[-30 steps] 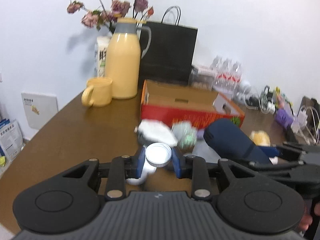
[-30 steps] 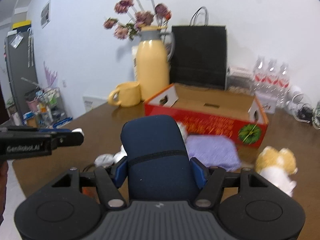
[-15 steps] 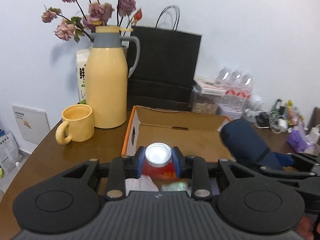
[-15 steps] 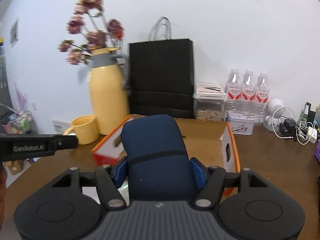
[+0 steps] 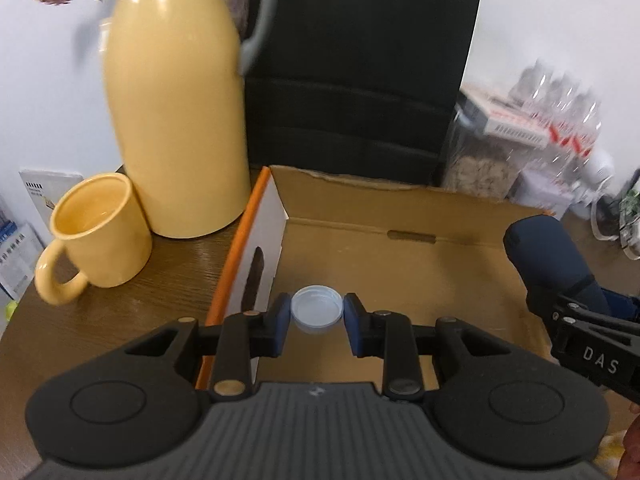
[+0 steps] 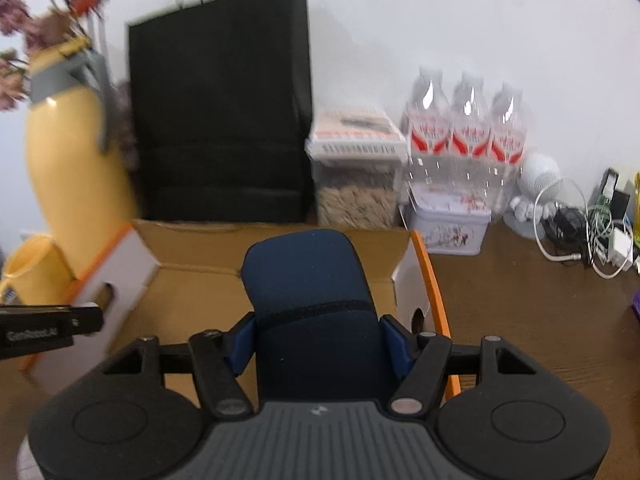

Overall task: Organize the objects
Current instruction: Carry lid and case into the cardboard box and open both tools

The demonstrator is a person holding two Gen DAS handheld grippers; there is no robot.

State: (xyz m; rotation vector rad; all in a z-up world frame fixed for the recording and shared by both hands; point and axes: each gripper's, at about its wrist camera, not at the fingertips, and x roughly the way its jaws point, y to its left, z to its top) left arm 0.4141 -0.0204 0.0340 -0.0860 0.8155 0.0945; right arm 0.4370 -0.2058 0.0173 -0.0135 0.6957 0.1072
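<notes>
On the counter (image 5: 120, 312) a yellow mug (image 5: 94, 236) stands just beside a yellow jug (image 5: 176, 120), with a black bag (image 5: 360, 80) behind an open cardboard box (image 5: 400, 256). The left gripper (image 5: 316, 322) is clamped on a small white-capped bottle (image 5: 317, 309), held over the box's left part. To the right, the right gripper (image 6: 318, 344) grips a navy pouch (image 6: 308, 296) over the box. Water bottles (image 6: 466, 128) stand at the back right.

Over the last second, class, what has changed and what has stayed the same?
Both hand-held grippers carried their loads forward from the cluttered table to above the open cardboard box. Unchanged: left hand-held gripper clamps the small white-capped container, right hand-held gripper the navy pouch.
</notes>
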